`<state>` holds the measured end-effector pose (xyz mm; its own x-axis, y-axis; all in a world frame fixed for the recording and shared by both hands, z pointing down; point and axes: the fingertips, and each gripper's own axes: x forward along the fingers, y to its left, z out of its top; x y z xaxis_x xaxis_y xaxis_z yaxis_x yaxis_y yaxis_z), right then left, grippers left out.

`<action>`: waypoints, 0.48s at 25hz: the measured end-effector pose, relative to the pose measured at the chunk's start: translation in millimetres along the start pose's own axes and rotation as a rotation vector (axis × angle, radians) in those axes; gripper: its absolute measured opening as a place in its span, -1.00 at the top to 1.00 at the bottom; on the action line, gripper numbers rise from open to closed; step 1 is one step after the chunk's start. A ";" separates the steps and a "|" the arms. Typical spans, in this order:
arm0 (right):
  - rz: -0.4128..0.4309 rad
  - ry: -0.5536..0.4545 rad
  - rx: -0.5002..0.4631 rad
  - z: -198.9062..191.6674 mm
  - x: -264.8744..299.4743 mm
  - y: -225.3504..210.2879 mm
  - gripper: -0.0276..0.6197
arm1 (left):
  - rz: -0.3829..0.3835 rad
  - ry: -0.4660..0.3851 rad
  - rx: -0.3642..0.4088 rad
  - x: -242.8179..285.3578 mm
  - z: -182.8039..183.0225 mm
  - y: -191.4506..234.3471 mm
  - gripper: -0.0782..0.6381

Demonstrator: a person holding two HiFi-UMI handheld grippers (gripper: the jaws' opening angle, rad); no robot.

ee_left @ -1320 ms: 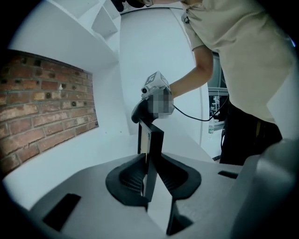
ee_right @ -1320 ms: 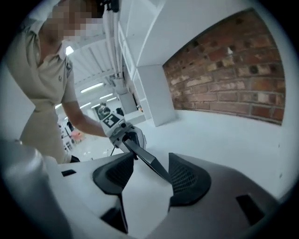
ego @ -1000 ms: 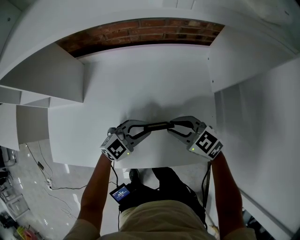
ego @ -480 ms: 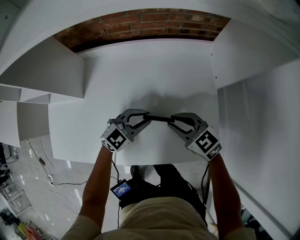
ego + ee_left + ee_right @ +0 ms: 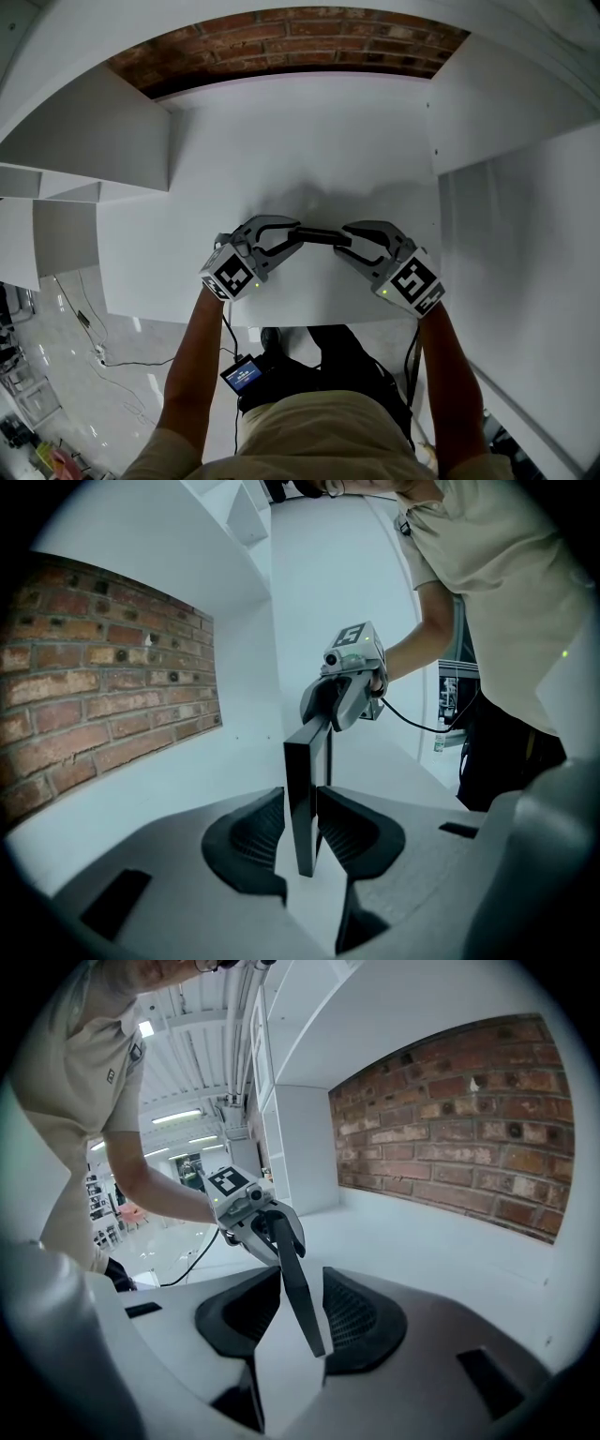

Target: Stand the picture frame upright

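Picture frame (image 5: 325, 235): black, narrow, seen edge-on.

Head view: the frame spans the gap between the two claws as a dark bar over the near part of the white surface (image 5: 281, 141). The left claw (image 5: 295, 236) is at its left end and the right claw (image 5: 349, 237) at its right end. A brick wall (image 5: 291, 37) closes the recess behind. Whether the lower edge rests on the surface cannot be told here.

Left gripper view: the frame (image 5: 302, 799) stands upright on edge between the jaws. Both ribbed pads (image 5: 258, 832) lie against its faces, pinching it, though the jaws have just eased slightly wider. The right claw (image 5: 323, 714) is at the far upper end, with the person's arm behind it.

Right gripper view: the frame (image 5: 298, 1288) crosses the gap at a slant, its upper end nearer the left jaw. The jaws have just been opening and stand spread, with the frame loose between them and a gap showing on the right-hand pad's (image 5: 361, 1316) side. The left claw (image 5: 279, 1227) holds the far end. The brick wall (image 5: 450, 1119) is at the right.
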<state>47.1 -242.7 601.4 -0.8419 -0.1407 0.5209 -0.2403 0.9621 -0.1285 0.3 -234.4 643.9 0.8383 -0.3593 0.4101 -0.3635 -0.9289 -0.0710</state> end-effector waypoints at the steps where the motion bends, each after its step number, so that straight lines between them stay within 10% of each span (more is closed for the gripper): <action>1: -0.002 0.001 0.001 0.0 0.7 0.3 0.48 | 0.005 0.007 0.002 -1.2 -0.2 0.4 0.53; 12: 0.000 0.014 -0.008 -0.5 0.6 1.1 0.46 | 0.005 0.005 0.019 -4.5 2.2 -1.9 0.52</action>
<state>46.6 -241.6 602.0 -0.8349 -0.1378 0.5328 -0.2366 0.9640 -0.1214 -2.0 -231.2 640.2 0.8341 -0.3640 0.4145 -0.3602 -0.9285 -0.0905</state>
